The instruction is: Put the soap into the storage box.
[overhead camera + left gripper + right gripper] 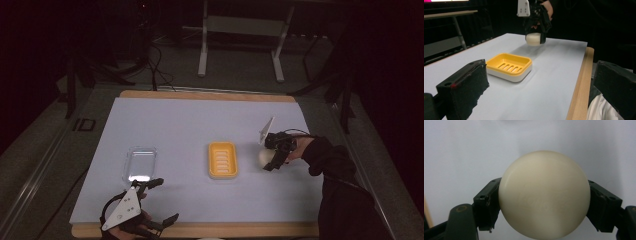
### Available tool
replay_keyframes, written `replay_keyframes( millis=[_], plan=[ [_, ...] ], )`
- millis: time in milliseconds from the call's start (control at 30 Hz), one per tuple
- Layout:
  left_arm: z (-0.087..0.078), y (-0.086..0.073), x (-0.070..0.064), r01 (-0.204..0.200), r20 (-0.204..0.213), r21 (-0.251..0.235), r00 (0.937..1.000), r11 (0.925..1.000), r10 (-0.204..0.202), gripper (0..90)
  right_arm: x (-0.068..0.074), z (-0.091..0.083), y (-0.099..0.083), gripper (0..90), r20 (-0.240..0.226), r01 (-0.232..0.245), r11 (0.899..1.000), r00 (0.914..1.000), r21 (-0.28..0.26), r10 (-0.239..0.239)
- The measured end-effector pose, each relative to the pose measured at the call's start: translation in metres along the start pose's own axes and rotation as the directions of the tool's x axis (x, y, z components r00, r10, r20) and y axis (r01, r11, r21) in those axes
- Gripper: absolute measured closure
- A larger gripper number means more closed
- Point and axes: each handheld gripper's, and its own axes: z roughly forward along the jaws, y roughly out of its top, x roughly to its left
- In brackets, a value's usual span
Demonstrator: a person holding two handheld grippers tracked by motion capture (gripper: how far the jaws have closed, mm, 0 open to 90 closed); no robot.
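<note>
The right gripper (274, 156), clamped on a round cream soap bar (264, 157), holds it right of centre, beside the slotted yellow plastic soap dish (223, 160) (left gripper (161, 201) gapes empty).

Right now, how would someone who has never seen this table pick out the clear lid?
On the white mat covering the table, find the yellow soap dish near the middle. The clear lid lies apart from it toward the left gripper, flat on the mat. Unlike the dish, it is see-through and empty.
</note>
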Motion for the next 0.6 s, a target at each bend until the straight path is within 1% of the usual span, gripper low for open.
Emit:
replay_keyframes(
  millis=[33, 133, 267, 333, 367, 400, 433, 600],
  plan=[
    [0.0, 0.0, 0.0, -0.001, -0.001, -0.001, 1.0, 1.0, 0.001, 0.1, 0.003, -0.008, 0.003, 23.1, 0.004, 0.018, 1.0, 0.9998, 0.005, -0.018],
    [0.0, 0.0, 0.0, -0.002, -0.003, 0.002, 1.0, 1.0, 0.002, 0.1, 0.006, -0.02, 0.007, 23.1, 0.015, 0.03, 1.0, 0.9994, -0.003, -0.03],
    [0.0, 0.0, 0.0, -0.002, -0.002, 0.004, 1.0, 1.0, 0.002, 0.1, 0.008, -0.034, 0.013, 23.1, 0.013, 0.029, 1.0, 0.9995, -0.008, -0.029],
    [0.0, 0.0, 0.0, -0.001, -0.001, 0.004, 1.0, 1.0, 0.001, 0.1, 0.01, -0.04, 0.017, 23.2, 0.004, 0.03, 1.0, 0.9995, 0.0, -0.03],
    [0.0, 0.0, 0.0, -0.001, -0.001, 0.004, 1.0, 1.0, 0.001, 0.1, 0.01, -0.04, 0.017, 23.2, 0.004, 0.03, 1.0, 0.9995, 0.0, -0.03],
    [0.0, 0.0, 0.0, -0.001, -0.001, 0.002, 1.0, 1.0, 0.001, 0.1, 0.011, -0.042, 0.019, 23.2, 0.002, 0.031, 1.0, 0.9995, 0.006, -0.031],
    [0.0, 0.0, 0.0, 0.0, 0.001, 0.001, 1.0, 1.0, 0.0, 0.1, 0.014, -0.049, 0.025, 23.2, 0.011, 0.037, 0.999, 0.9992, 0.011, -0.038],
    [0.0, 0.0, -0.001, 0.0, 0.002, 0.001, 1.0, 1.0, 0.0, 0.1, 0.018, -0.06, 0.036, 23.2, 0.028, 0.078, 0.997, 0.9966, -0.024, -0.078]
  ],
)
